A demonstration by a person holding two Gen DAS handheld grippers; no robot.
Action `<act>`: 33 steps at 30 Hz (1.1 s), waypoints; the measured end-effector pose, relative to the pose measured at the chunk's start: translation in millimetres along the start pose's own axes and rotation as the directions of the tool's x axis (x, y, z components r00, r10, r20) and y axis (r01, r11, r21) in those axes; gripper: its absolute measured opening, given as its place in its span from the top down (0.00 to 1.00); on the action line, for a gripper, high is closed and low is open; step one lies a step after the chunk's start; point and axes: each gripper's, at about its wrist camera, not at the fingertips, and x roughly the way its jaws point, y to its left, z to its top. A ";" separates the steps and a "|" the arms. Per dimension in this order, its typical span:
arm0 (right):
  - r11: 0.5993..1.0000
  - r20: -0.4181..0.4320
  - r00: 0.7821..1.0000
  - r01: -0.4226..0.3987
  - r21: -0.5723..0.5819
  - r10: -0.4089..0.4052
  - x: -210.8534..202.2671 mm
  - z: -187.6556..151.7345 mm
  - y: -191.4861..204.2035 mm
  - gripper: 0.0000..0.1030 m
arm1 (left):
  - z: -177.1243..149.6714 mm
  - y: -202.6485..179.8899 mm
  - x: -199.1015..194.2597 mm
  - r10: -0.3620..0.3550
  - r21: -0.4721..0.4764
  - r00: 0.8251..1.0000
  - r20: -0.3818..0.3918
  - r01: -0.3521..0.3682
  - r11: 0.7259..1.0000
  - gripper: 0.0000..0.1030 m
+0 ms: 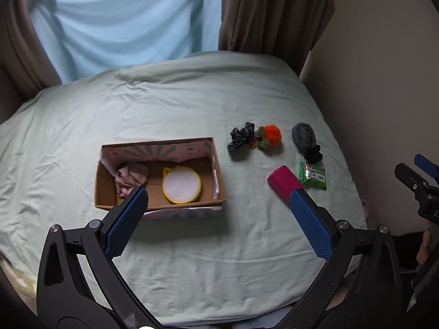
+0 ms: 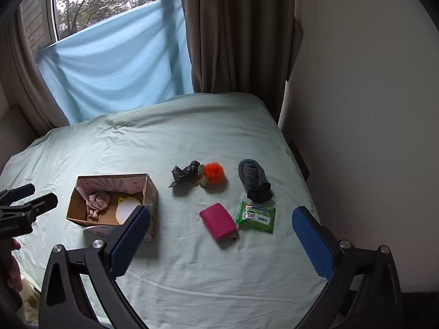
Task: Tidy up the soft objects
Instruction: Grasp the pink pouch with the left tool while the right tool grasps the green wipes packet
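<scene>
An open cardboard box point(image 1: 216, 175) point(image 2: 151, 189) lies on the bed and holds a pinkish cloth point(image 1: 131, 176) point(image 2: 97, 201) and a round yellow-rimmed pad point(image 1: 181, 184) point(image 2: 126, 209). To its right lie a black crumpled cloth point(image 1: 240, 137) point(image 2: 184, 175), an orange pom-pom toy point(image 1: 270, 135) point(image 2: 212, 174), a grey rolled sock point(image 1: 303, 135) point(image 2: 251, 175), a black scrunchie point(image 1: 314, 155) point(image 2: 260, 192), a green tissue pack point(image 1: 313, 175) point(image 2: 256, 216) and a pink pouch point(image 1: 282, 183) point(image 2: 218, 220). My left gripper point(image 1: 218, 200) is open and empty above the bed. My right gripper point(image 2: 219, 219) is open and empty over the pouch.
The pale green bedsheet point(image 1: 192, 104) point(image 2: 192, 126) covers the bed. A blue cloth point(image 2: 118, 63) and brown curtains point(image 2: 233, 33) hang behind it. A white wall point(image 2: 370, 109) runs along the right edge. Each gripper appears at the edge of the other's view.
</scene>
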 end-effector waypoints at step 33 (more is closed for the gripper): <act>0.736 -0.483 0.859 -0.438 -0.516 0.173 328.2 -63.2 -83.6 0.00 | -32.7 -148.6 370.8 -0.117 -0.356 0.849 -0.515 -0.087 0.931 0.00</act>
